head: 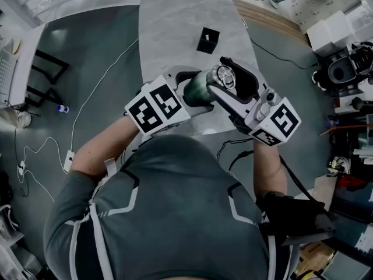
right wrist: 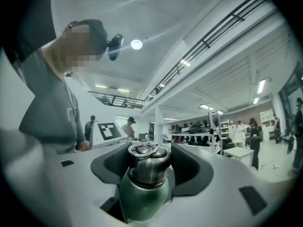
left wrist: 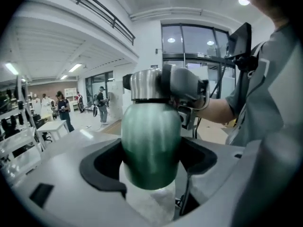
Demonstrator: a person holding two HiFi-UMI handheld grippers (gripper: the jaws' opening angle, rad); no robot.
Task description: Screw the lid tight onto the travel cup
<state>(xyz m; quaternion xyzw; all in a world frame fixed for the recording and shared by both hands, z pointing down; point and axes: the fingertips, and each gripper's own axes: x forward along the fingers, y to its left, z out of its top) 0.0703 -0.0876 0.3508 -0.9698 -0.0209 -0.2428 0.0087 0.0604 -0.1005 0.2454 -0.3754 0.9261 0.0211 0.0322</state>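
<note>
The left gripper point(head: 187, 92) clamps the body of the green cup point(head: 201, 90), which is held tilted over the near end of the grey desk point(head: 175, 28). The right gripper point(head: 232, 80) is closed around the steel lid point(head: 224, 76) on the cup's top. Beyond the cup, a small black box point(head: 208, 39) stands on the desk. Well left of the cup, a small bottle point(head: 62, 108) lies on the floor point(head: 105, 34).

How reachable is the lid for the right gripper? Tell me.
Yes, seemingly: the jaws of the right gripper flank the steel lid, apparently gripping it, while the left gripper holds the green travel cup.
</note>
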